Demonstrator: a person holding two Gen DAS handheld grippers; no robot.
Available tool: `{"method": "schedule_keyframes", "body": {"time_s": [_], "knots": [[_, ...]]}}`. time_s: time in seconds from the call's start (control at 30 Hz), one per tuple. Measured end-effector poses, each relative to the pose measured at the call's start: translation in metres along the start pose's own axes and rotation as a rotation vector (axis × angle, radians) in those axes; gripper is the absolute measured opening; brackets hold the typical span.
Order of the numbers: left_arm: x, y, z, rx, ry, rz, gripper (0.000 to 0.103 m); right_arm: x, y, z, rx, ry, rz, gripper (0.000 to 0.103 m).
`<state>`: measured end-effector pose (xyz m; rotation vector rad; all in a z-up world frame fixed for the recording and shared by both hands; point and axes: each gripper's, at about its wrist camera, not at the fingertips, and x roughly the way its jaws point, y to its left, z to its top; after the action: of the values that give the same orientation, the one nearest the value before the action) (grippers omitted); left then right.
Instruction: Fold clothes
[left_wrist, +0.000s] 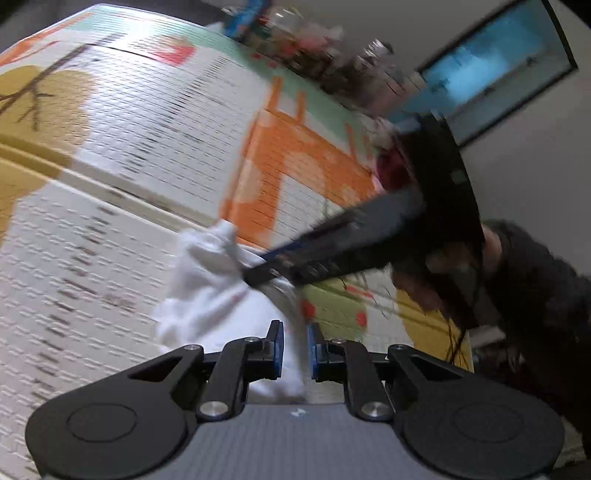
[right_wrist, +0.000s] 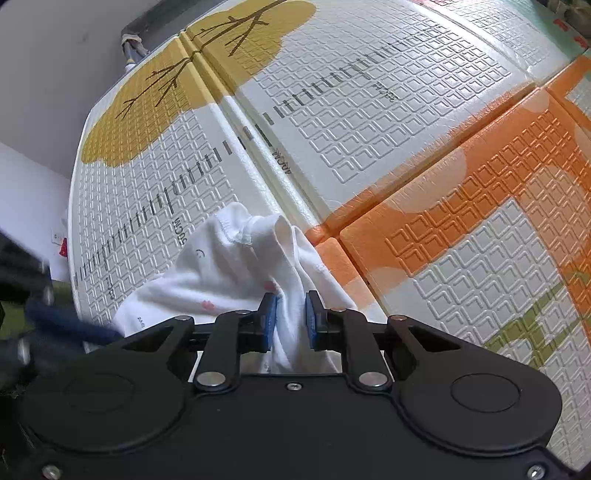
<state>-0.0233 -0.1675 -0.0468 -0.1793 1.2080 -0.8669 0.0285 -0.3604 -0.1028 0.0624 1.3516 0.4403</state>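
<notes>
Right wrist view: small white printed cotton garment (right_wrist: 229, 266), judged light, limp and slippery, is being pinched at bunched edges by right gripper (right_wrist: 290, 317) and left gripper (left_wrist: 295, 349), best held along hems

1. Foam play mat (right_wrist: 388, 122): embossed with a grid of small squares; made of panels joined at grooved seams.
2. Mustard-yellow tree print (right_wrist: 177, 85) with brown branches, spread across a seam near the mat's far edge.
3. Printed ruler scale (right_wrist: 229, 147): a row of dark tick marks with small lettering, running diagonally over the cream panels.
4. Orange printed shape (right_wrist: 487, 206), beside a green printed line (right_wrist: 532, 325) on the neighbouring panel.
5. Clutter of small objects (left_wrist: 314, 44) along the mat's far edge; blurred, not identifiable.
6. Dark-framed window or screen (left_wrist: 495, 70) on the wall, showing blue.
7. Pale wall (right_wrist: 48, 55) behind the mat.
</notes>
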Motion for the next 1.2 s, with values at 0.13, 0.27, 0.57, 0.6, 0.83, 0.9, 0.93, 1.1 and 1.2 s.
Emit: {"method": "schedule_keyframes", "body": {"time_s": [0.13,0.27,0.57,0.6,0.83,0.9,0.93,1.1,1.2], "knots": [[0.019,-0.003,-0.005,0.029,0.058,0.046,0.014,0.000,0.000,0.000,0.001,-0.001,-0.003,0.015],[0.031,0.009,-0.013,0.040,0.108,0.182,0.005,0.000,-0.001,-0.001,0.006,-0.001,-0.007,0.019],[0.037,0.024,-0.021,0.039,0.119,0.216,0.004,-0.001,-0.005,-0.006,0.037,-0.019,-0.006,0.027],[0.037,0.026,-0.020,0.028,0.121,0.210,0.003,-0.002,-0.005,-0.007,0.042,-0.023,-0.005,0.027],[0.038,0.038,-0.017,-0.027,0.135,0.166,0.003,-0.042,0.002,-0.015,0.090,-0.179,0.034,0.029],[0.038,0.038,-0.018,-0.025,0.134,0.166,0.003,-0.057,0.008,-0.017,0.090,-0.227,0.053,0.029],[0.038,0.039,-0.018,-0.027,0.134,0.163,0.003,-0.064,0.011,-0.019,0.088,-0.243,0.067,0.028],[0.037,0.044,-0.018,-0.049,0.135,0.144,0.003,-0.070,0.034,-0.029,0.004,-0.193,0.117,0.017],[0.038,0.044,-0.018,-0.053,0.134,0.140,0.003,-0.057,0.041,-0.036,-0.009,-0.139,0.097,0.016]]}}
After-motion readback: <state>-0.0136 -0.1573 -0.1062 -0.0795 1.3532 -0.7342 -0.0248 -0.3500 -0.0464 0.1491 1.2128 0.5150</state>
